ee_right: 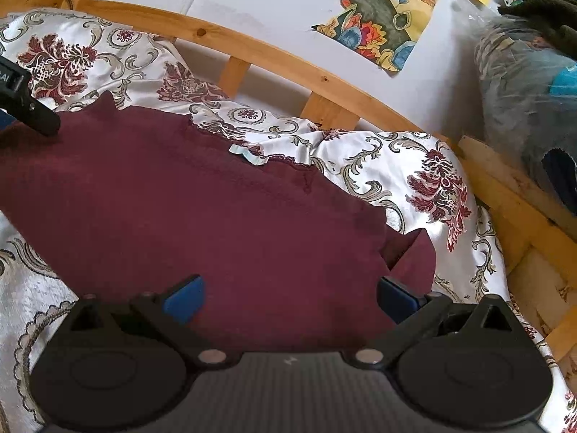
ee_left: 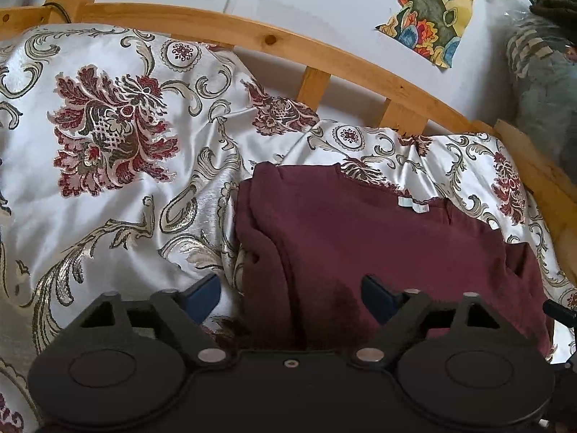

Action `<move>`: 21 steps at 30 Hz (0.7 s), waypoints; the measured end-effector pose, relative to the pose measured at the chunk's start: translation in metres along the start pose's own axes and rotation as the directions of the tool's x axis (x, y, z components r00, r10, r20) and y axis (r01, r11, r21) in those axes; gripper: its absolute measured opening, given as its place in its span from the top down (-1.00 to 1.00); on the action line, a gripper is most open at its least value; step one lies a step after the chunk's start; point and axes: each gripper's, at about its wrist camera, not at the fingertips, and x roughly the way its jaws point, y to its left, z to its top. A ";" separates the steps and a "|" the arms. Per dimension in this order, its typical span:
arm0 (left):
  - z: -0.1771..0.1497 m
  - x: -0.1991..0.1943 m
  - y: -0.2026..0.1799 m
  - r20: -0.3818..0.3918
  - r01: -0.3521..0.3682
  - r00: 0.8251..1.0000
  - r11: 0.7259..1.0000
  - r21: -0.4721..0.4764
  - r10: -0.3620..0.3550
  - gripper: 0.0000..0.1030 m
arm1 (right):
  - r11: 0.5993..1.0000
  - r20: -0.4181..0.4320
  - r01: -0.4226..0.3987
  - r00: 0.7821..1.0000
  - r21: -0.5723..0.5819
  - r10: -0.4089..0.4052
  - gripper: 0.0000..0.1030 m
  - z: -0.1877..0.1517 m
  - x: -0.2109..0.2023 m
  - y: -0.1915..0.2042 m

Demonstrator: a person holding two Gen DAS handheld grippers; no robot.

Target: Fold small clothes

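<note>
A dark red garment (ee_right: 202,209) lies spread on the patterned satin bedspread (ee_right: 404,166), with a white label (ee_right: 249,157) at its neckline. It also shows in the left wrist view (ee_left: 378,238), where its left side is bunched in folds. My left gripper (ee_left: 290,292) is open, with its blue pads astride the garment's left edge, just above the cloth. My right gripper (ee_right: 290,294) is open over the garment's near right part, with its right pad by a raised corner of cloth. The left gripper's finger (ee_right: 32,112) shows at the left of the right wrist view.
A wooden bed rail (ee_left: 252,36) curves along the far side, with a white wall and a colourful picture (ee_right: 382,21) behind. A bundle in clear plastic (ee_right: 530,108) stands at the right beyond the rail. The bedspread (ee_left: 108,187) stretches to the left.
</note>
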 end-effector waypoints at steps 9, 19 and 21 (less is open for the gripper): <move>-0.003 0.001 -0.001 -0.026 0.018 1.000 1.000 0.004 -0.018 -0.05 | 1.000 -0.001 0.001 1.000 0.000 -0.001 -1.00 0.000 0.000 0.000; -0.003 0.001 -0.001 -0.029 0.018 0.999 1.000 -0.001 -0.018 -0.04 | 1.000 -0.003 0.002 1.000 -0.002 -0.002 -1.00 0.000 0.000 0.001; -0.003 0.001 -0.001 -0.030 0.019 0.999 1.000 -0.002 -0.019 -0.04 | 1.000 -0.003 0.003 1.000 -0.002 -0.003 -1.00 0.000 0.000 0.001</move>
